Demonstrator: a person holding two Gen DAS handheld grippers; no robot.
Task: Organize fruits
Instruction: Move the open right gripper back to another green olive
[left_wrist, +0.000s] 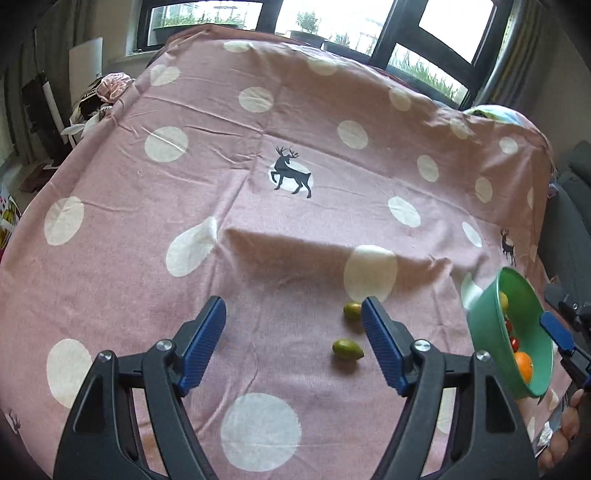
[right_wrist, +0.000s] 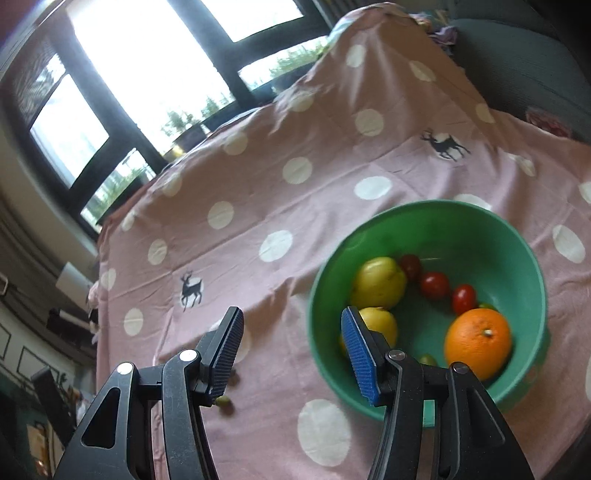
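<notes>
Left wrist view: the left tongs hang released over the pink-clothed desk, two green fruits lying right of centre beside the right-hand pad, nearer these than the empty, parted right tongs by the green bowl.

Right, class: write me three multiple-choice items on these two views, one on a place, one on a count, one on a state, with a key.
1. Where do the two small green fruits lie?
A. in the bowl
B. on the pink cloth
C. on the windowsill

2. How many oranges are in the green bowl?
A. one
B. two
C. none

3. How do the left gripper's fingers stand?
A. shut on a fruit
B. shut on nothing
C. apart, holding nothing

Key: 1 B, both lie on the pink spotted cloth near the left gripper. 2 A, a single orange sits beside yellow and red fruit. 3 C, cloth shows between the blue pads.
</notes>
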